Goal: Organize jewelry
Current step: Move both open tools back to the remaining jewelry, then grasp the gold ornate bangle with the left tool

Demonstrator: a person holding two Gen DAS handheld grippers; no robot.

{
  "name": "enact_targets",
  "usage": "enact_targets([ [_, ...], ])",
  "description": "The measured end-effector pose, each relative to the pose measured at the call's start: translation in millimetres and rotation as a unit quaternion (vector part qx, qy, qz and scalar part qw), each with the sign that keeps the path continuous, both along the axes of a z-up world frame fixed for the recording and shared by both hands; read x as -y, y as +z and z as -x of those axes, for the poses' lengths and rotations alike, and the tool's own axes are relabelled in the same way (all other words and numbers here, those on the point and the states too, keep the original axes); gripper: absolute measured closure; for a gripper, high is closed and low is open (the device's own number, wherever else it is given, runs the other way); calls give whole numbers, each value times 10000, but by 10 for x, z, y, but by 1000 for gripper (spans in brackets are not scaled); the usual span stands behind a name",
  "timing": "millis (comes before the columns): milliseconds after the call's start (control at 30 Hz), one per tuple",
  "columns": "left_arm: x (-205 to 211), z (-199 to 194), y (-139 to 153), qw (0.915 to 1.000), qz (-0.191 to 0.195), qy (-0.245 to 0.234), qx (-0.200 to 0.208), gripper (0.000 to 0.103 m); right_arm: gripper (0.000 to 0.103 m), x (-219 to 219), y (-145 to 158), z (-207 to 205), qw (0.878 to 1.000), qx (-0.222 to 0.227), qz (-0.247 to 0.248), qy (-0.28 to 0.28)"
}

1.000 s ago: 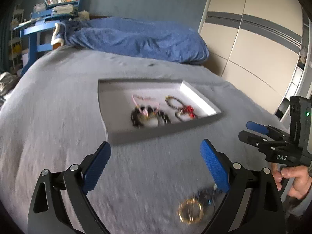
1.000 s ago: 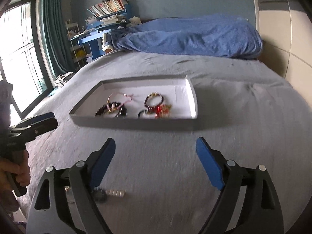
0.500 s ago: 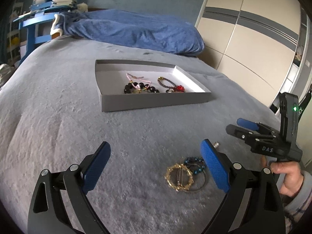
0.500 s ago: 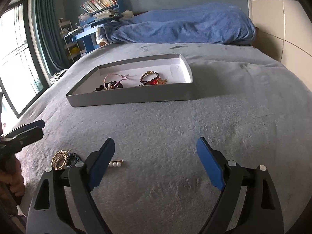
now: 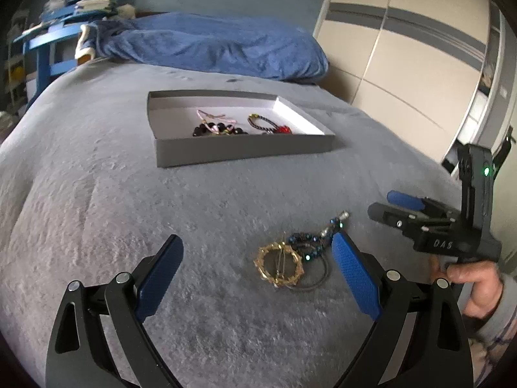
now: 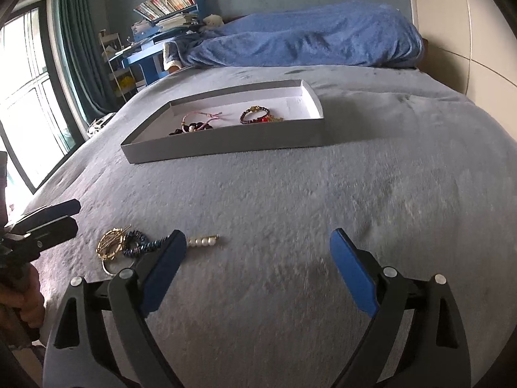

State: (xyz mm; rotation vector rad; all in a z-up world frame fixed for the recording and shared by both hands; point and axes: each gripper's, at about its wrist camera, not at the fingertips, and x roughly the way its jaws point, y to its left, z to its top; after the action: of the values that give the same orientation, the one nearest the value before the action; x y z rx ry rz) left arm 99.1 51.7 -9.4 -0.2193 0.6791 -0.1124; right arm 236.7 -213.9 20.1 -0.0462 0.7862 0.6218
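A grey shallow box (image 5: 239, 148) (image 6: 226, 144) lies on the bed with several bracelets (image 5: 223, 126) (image 6: 255, 114) inside. Nearer, loose pieces lie in a small heap on the blanket: a gold ring-shaped brooch (image 5: 280, 264) (image 6: 110, 246), a dark blue bead bracelet (image 5: 311, 241) (image 6: 142, 242) and a thin hoop (image 5: 315, 279). A pearl hair clip (image 6: 203, 242) lies to the right of the heap. My left gripper (image 5: 257, 273) is open, low over the blanket, with the heap just inside its right finger. My right gripper (image 6: 255, 266) is open and empty, with the clip by its left finger.
A grey blanket (image 5: 97, 194) covers the bed. A blue duvet (image 5: 219, 48) is bunched at the head. A blue desk with books (image 5: 48, 38) stands at far left, pale wardrobe doors (image 5: 404, 64) at right, and a window with a curtain (image 6: 38, 90) beside the bed.
Both grippers have come down and drawn back from the box toward the loose jewelry; the heap and the pearl clip now sit higher and closer between the fingers. Both stayed open.
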Motion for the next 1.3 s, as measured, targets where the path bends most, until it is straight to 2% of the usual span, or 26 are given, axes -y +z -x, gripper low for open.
enact_targets([
  [133, 98, -42, -25, 9996, -213, -149, -114, 13, 14, 2, -9, 19, 10000, -26, 3, 30],
  [167, 119, -62, -37, 9994, -250, -197, -165, 17, 14, -4, -10, 21, 10000, -22, 10, 46],
  [533, 249, -203, -144, 9960, -443, -522, -574, 29, 14, -49, -39, 5, 9999, -77, 58, 120],
  [667, 314, -286, -209, 9930, -692, -488, -823, 41, 14, -47, -49, -9, 9999, -110, 49, 107],
  [767, 305, -295, -237, 9925, -729, -421, -886, 50, 14, -49, -46, -5, 9999, -120, 58, 101],
  [867, 288, -279, -231, 9933, -702, -381, -841, 62, 14, -48, -49, -2, 9999, -120, 66, 106],
  [1167, 70, -58, -55, 9996, -134, -158, -173, 62, 14, -45, -47, 3, 9998, -128, 18, 119],
  [1300, -56, -29, -27, 9999, -60, 16, -148, 62, 15, -29, -43, 16, 9998, -108, -19, 139],
])
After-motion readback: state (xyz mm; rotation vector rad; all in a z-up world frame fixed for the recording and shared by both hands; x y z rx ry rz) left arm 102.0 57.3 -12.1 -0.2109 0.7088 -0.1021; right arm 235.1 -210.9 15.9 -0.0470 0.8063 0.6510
